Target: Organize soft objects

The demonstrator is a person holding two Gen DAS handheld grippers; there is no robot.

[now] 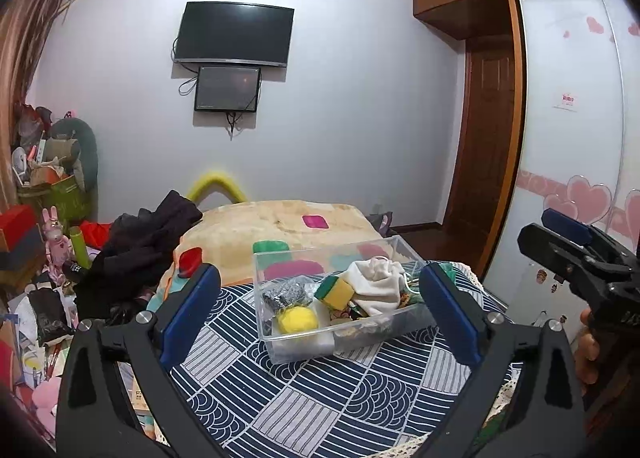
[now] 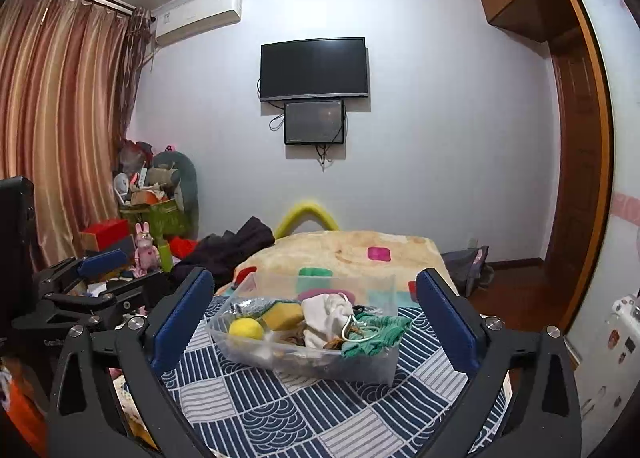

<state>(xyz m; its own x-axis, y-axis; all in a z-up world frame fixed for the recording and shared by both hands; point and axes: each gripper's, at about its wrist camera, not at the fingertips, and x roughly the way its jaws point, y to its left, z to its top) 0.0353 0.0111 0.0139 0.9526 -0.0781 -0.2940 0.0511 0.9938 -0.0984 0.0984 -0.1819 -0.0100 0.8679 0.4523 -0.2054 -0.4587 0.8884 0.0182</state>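
A clear plastic bin point(image 1: 280, 354) point(image 2: 376, 368) sits on a blue patterned cloth point(image 1: 320, 406) point(image 2: 304, 414) on the bed. It holds a yellow ball point(image 1: 297, 319) point(image 2: 246, 328), a yellow-green sponge point(image 1: 335, 292) point(image 2: 282, 315), a white cloth pouch point(image 1: 376, 286) point(image 2: 326, 316), a green knit piece point(image 2: 378, 336) and a dark grey item point(image 1: 282, 294). My left gripper point(image 1: 320, 310) is open and empty, just in front of the bin. My right gripper point(image 2: 314, 320) is open and empty, also facing the bin; it also shows in the left wrist view point(image 1: 568, 250).
A beige blanket point(image 1: 280, 226) point(image 2: 340, 254) with coloured patches covers the bed behind the bin. Dark clothes point(image 1: 140, 254) point(image 2: 228, 250) lie at its left. Cluttered boxes and toys point(image 1: 44, 226) point(image 2: 148, 210) fill the left floor. A wardrobe point(image 1: 572, 138) stands right.
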